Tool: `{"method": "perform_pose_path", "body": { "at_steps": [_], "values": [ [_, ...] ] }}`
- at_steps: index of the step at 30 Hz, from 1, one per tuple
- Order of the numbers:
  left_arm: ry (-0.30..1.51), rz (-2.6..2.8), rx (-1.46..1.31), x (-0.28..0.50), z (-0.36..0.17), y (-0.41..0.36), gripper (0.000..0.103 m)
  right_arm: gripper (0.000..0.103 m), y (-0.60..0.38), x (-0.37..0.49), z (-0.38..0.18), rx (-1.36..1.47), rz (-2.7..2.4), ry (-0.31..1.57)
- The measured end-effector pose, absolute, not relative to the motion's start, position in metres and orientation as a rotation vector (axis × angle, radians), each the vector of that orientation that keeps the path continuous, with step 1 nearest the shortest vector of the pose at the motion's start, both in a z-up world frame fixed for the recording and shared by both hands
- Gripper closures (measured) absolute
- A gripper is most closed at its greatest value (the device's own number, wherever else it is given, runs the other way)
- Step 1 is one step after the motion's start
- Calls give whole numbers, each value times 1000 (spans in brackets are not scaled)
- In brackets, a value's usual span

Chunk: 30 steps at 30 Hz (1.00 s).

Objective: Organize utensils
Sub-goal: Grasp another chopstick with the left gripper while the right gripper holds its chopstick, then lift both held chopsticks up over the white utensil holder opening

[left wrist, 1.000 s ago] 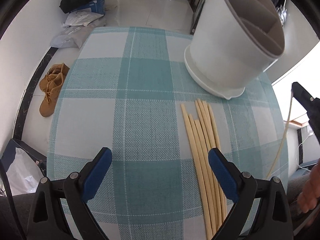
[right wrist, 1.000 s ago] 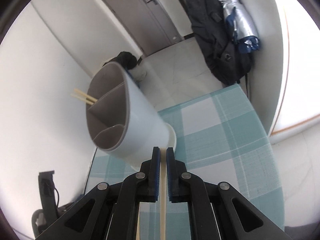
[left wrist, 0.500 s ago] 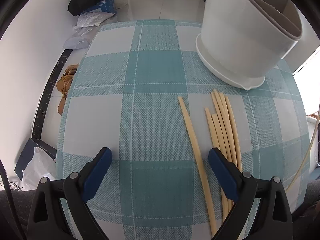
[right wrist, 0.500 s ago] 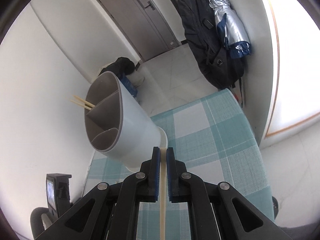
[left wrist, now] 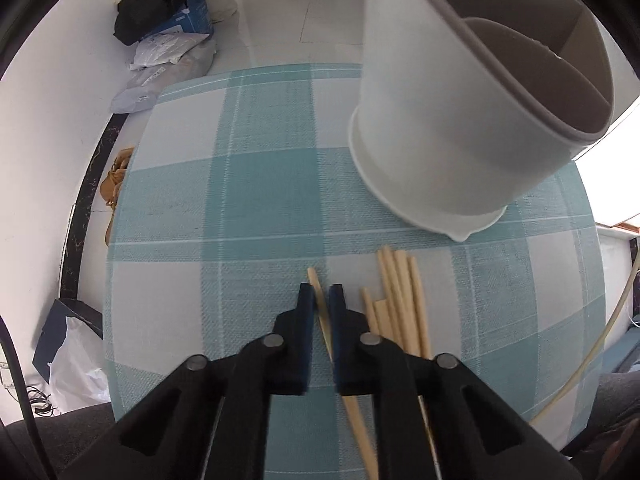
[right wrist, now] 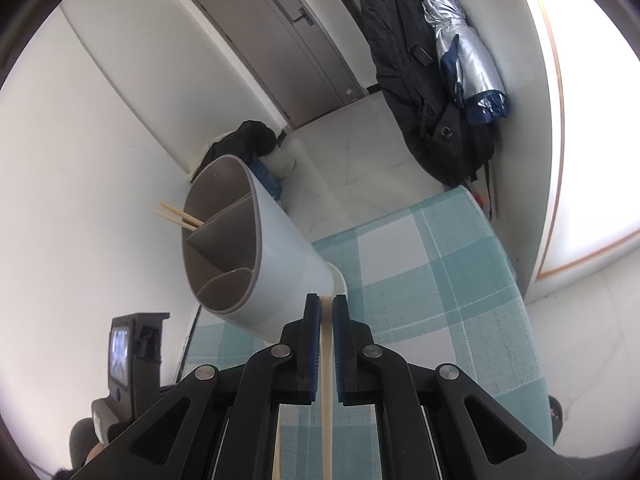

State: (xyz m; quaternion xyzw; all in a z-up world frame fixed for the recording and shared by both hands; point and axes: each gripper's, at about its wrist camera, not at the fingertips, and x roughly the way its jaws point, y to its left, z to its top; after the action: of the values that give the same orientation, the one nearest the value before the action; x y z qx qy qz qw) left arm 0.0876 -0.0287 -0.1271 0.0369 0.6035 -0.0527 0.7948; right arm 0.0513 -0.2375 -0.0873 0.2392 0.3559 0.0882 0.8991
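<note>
1. Left wrist view: the left gripper [left wrist: 319, 295], black with blue pads, points steeply down at the bench [left wrist: 260, 184], which is covered in a teal-and-white checked cloth. Its jaws have closed on one pale wooden chopstick [left wrist: 320, 304] that lies apart from the rest; the stick runs between the pads and on under the gripper toward the bottom edge.
2. Same view: a loose bundle of pale wooden chopsticks [left wrist: 400, 300] lies flat just right of the gripper, tips pointing at the holder.
3. Same view: a tall white plastic utensil holder with grey inner dividers [left wrist: 460, 120] stands upright on the bench beyond the bundle, near but not touching the tips.
4. Same view: floor beyond the bench has a dark bag and white parcels [left wrist: 168, 40] and tan shoes [left wrist: 114, 176].
5. Right wrist view: the right gripper [right wrist: 327, 308], closed tight, has hold of a single pale chopstick [right wrist: 327, 380] running lengthwise between its pads, held above the bench.
6. Same view: the white holder is just ahead and left of the tips; two chopsticks [right wrist: 178, 214] stick out of its far compartment.
7. Same view: grey door [right wrist: 276, 40], hanging black coat [right wrist: 404, 60], folded silver umbrella [right wrist: 460, 52] behind.
</note>
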Motion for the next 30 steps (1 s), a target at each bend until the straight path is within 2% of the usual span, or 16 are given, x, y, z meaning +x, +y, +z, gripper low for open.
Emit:
{"method": "perform_pose_path", "body": {
  "at_steps": [5, 22, 30],
  "values": [
    [1286, -146, 5, 87, -125, -20, 102, 98, -238, 52, -80, 489, 189, 724],
    [840, -273, -138, 30, -26, 5, 102, 98, -192, 2, -41, 232, 301, 501],
    [754, -346, -97, 14, -7, 9, 102, 98, -172, -14, -36, 148, 307, 457]
  ]
}}
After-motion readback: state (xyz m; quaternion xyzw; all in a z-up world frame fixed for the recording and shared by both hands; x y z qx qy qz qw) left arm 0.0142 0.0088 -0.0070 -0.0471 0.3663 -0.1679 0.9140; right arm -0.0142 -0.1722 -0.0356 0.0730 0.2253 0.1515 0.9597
